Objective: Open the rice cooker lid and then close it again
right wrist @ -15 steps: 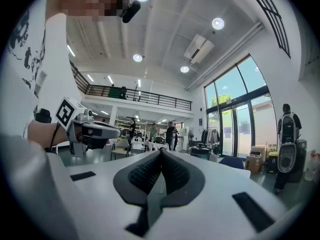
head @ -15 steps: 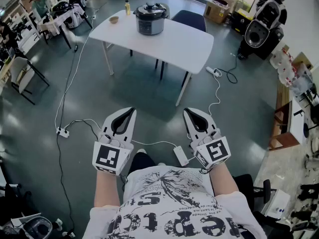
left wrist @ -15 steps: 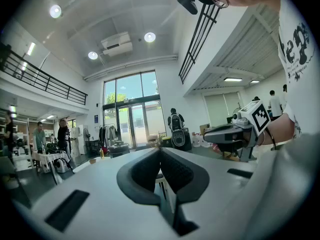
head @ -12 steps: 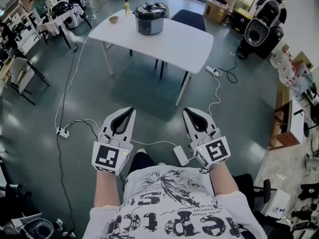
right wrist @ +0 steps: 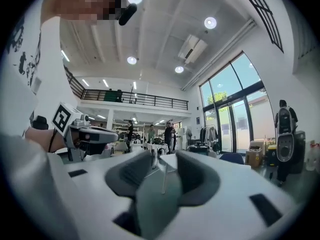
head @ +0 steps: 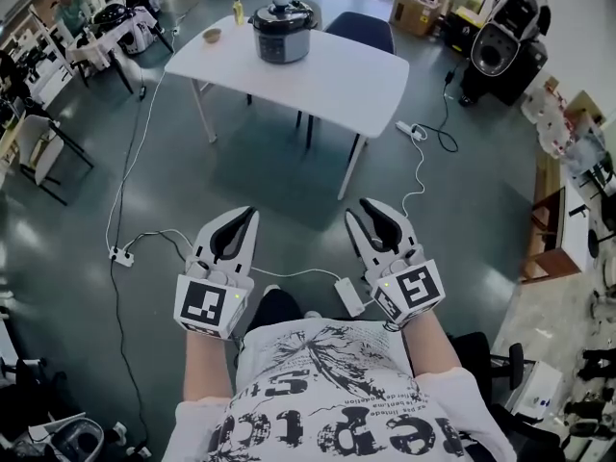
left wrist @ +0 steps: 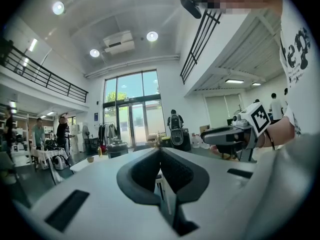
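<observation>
The rice cooker, steel with a black lid that is down, stands at the far end of a white table several steps ahead of me. In the left gripper view the rice cooker shows small and far beyond the jaws. My left gripper and right gripper are held level in front of my waist, side by side over the floor and far from the table. Both are shut with nothing between their jaws. The left gripper's pads meet. The right gripper's pads leave only a sliver.
A small bowl and a yellow bottle share the table. A dark chair stands behind it. Power strips and cables lie on the grey floor between me and the table. People sit at tables far left.
The table and cooker have slid slightly up and left in the head view. Both grippers keep the same level, side-by-side pose.
</observation>
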Demonstrator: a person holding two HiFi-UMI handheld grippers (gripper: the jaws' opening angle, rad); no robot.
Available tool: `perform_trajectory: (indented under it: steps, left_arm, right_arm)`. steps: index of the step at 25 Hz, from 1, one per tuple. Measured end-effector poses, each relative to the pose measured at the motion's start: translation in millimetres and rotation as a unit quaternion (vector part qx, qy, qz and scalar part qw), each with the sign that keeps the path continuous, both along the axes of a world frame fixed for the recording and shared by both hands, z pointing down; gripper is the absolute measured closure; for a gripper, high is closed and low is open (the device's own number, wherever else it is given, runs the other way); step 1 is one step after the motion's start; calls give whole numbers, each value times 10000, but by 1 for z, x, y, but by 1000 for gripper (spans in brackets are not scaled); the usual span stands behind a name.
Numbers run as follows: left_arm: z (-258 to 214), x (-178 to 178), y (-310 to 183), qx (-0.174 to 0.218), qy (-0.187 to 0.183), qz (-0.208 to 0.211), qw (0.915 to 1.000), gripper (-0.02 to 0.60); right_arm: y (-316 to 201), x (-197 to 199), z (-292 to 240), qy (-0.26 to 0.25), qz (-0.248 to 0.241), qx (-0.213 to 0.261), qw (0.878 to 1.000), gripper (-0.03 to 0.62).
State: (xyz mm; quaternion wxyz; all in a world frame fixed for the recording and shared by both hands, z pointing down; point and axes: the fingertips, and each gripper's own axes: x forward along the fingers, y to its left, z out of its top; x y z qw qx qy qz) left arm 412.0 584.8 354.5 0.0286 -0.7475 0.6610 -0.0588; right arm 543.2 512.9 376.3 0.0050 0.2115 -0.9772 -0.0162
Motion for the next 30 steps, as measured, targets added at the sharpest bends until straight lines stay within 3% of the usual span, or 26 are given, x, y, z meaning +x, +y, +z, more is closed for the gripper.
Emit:
perform_trajectory:
  steps: [2, 4, 9, 15, 19, 23, 30]
  left_arm:
    - [-3, -3, -8, 71, 68, -17, 10000, 568]
    - [-2, -7, -14, 3, 7, -19, 10000, 568]
    - [3, -36, -33, -56, 1, -108, 9999, 568]
    - [18, -110, -79, -5, 9, -140, 9999, 568]
    - [23, -183, -131, -5, 37, -58, 10000, 568]
    - [15, -278, -196, -59, 72, 134, 9999, 568]
    - [-13, -424, -321, 112, 156, 648, 9977, 568]
  right_arm:
    - [-8, -9, 0, 42, -93, -124, 9999, 99]
    - [-21, -15, -1, -12, -19, -121, 9999, 9]
    - [-48, -40, -4, -83, 66, -119, 9999, -3]
    - [-97, -117, 5, -66, -15, -78, 9999, -3]
    - [-144, -189, 15, 32, 90, -93, 9999, 0]
    - [-205, -285, 10, 127, 289, -168, 9994, 2]
    - [-329, -436, -7, 268, 810, -259, 9960, 5]
